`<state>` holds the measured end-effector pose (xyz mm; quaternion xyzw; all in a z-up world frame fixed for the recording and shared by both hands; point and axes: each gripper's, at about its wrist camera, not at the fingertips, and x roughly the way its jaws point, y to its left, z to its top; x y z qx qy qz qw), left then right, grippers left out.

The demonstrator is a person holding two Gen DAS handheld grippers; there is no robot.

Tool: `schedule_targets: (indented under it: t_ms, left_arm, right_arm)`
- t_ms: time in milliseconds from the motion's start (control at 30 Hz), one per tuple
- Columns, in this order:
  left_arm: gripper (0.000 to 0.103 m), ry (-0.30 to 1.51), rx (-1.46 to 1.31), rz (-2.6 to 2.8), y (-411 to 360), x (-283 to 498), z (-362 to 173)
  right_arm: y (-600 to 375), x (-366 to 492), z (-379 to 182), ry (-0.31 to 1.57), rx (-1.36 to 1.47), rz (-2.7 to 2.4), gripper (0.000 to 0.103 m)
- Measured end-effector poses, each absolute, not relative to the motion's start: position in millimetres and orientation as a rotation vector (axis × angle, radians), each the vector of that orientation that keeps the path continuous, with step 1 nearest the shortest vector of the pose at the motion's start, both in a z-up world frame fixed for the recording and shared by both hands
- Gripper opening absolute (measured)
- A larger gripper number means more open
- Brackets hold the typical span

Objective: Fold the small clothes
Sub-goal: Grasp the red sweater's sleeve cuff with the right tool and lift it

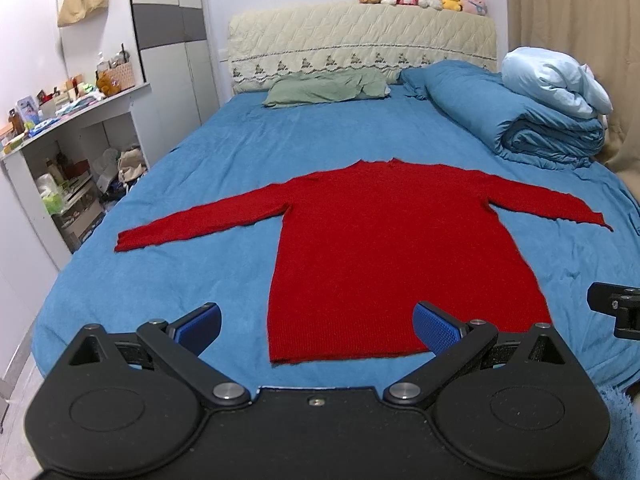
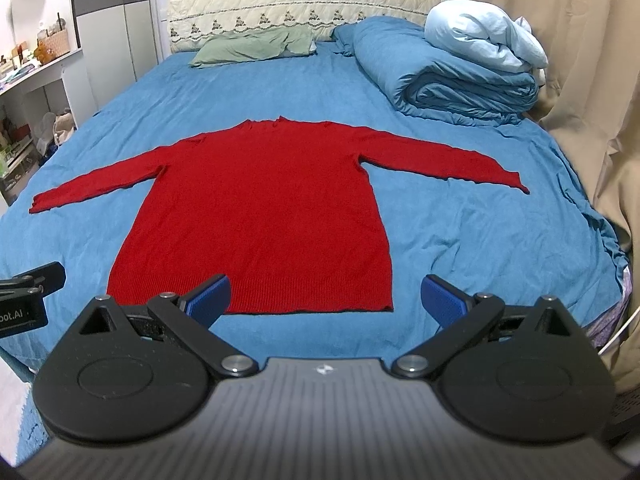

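Note:
A red long-sleeved knit sweater [image 1: 384,248] lies flat on the blue bed sheet [image 1: 224,148], both sleeves spread out, hem toward me; it also shows in the right wrist view [image 2: 264,212]. My left gripper [image 1: 318,330] is open and empty, hovering just short of the hem's left half. My right gripper [image 2: 326,302] is open and empty, hovering just short of the hem's right corner. Each gripper's edge shows in the other's view: the right one [image 1: 616,308], the left one [image 2: 28,284].
A rolled blue duvet [image 1: 512,120] with a pale blue blanket [image 1: 556,80] lies at the back right. A green pillow [image 1: 324,88] rests by the quilted headboard [image 1: 360,40]. Cluttered white shelves [image 1: 72,152] stand left of the bed. A beige curtain [image 2: 592,80] hangs right.

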<state>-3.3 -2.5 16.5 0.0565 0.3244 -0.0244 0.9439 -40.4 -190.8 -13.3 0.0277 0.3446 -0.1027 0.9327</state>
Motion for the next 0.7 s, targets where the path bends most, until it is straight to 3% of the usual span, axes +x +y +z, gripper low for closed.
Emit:
schedule_targets:
  t_ms: [367, 700]
  left_arm:
    - [0.103, 0.557, 0.102, -0.2, -74.5, 105.1, 44.6]
    - [0.103, 0.596, 0.121, -0.35, -178.1, 302.3, -14.6]
  right_arm:
    - [-291.0, 37.0, 0.2, 0.579, 0.129, -0.405, 0.103]
    - [-468.4, 169.3, -73.2, 0.49, 0.284, -0.635, 0.103]
